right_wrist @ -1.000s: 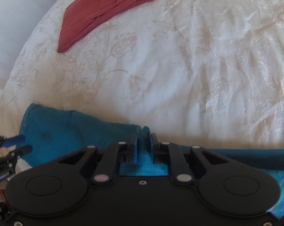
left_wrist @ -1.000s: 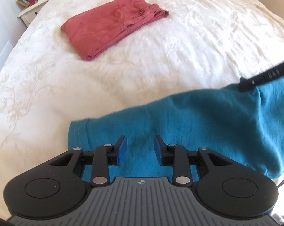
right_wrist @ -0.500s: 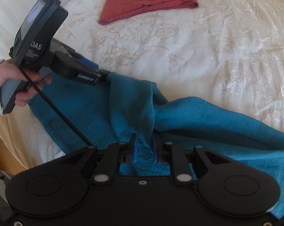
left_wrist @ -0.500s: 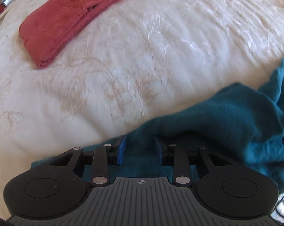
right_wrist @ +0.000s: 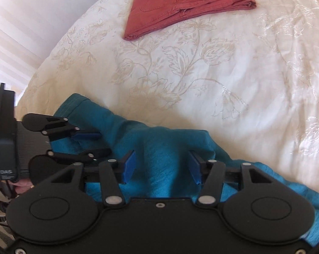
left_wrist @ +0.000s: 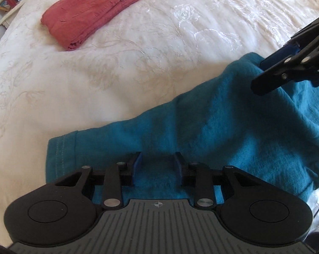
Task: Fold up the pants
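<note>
Teal pants [left_wrist: 212, 131] lie along the near edge of the white bed, with a hemmed leg end at the left [left_wrist: 60, 148]. My left gripper [left_wrist: 157, 165] is open just above the leg near that hem, holding nothing. My right gripper [right_wrist: 162, 166] is open wide over a raised fold of the teal pants [right_wrist: 159, 148]. The right gripper also shows in the left wrist view [left_wrist: 271, 72], above the pants at the right. The left gripper shows in the right wrist view [right_wrist: 91, 144], open over the hem end.
Folded red pants [left_wrist: 100, 10] lie further up the embroidered white bedspread [left_wrist: 159, 53]; they also show in the right wrist view [right_wrist: 187, 4]. A nightstand with small items [left_wrist: 9, 2] stands at the far left. A white wall [right_wrist: 32, 21] runs along the bed's left side.
My right gripper has opened and let go of the teal fabric it was pinching. My left gripper has opened wider. The pants now lie flatter on the bed.
</note>
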`<state>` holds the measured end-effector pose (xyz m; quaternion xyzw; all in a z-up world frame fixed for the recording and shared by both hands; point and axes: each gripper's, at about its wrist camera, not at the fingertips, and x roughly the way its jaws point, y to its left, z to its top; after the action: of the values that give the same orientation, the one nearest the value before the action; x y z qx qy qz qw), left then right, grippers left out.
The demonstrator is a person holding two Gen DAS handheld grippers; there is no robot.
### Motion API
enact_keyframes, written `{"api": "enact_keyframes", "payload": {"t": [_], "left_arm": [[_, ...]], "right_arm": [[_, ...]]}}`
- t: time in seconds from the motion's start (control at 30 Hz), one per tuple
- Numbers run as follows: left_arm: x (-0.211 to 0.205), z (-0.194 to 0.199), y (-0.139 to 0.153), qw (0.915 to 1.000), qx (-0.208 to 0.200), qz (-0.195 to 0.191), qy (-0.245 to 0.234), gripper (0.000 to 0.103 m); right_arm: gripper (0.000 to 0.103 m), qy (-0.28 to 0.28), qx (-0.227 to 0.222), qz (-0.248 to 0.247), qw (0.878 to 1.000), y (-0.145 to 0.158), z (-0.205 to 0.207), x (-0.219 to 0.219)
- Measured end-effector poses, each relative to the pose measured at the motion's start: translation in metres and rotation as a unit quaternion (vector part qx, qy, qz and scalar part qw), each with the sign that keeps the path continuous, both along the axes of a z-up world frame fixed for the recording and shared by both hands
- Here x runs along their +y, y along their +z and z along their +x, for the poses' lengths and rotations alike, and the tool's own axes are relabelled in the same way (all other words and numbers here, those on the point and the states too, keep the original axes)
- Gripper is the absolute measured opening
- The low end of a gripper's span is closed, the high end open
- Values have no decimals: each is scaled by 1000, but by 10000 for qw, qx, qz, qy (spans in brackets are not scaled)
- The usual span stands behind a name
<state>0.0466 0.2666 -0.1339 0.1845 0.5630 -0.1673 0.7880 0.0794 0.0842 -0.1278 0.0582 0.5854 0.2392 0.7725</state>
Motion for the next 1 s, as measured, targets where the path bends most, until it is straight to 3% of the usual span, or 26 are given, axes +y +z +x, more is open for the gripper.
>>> {"api": "enact_keyframes", "payload": {"t": [0.2,0.3,0.4,0.47,0.57,0.77,0.8,0.83,1.0], "left_arm": [[25,-1,-5,9990,210,131,366,31],[34,0,-15,9984,338,162,429,31],[36,4,-17,9984,357,107,415,31],[37,6,-16,9982,366,74,465,31],[37,8,-18,9982,341,68,497,32],[41,3,-14,9978,316,13,576,31],[42,3,-14,9977,307,11,596,31],[43,2,-13,9978,285,22,605,31],[51,3,-8,9975,275,-23,650,31]], "right_arm": [[60,-237,-377,-342,9984,14,-1,-9],[61,-341,-178,-554,9977,4,9,-18],[59,-192,534,-111,9983,-15,16,-22],[52,-36,702,293,9971,-18,14,-18],[53,-93,629,536,9965,-18,15,-10],[51,-539,496,554,9958,-25,30,-6],[39,-611,488,624,9950,-26,32,-8],[15,-646,479,595,9950,-25,33,-8],[14,-656,3,298,9974,-12,46,-3]]}}
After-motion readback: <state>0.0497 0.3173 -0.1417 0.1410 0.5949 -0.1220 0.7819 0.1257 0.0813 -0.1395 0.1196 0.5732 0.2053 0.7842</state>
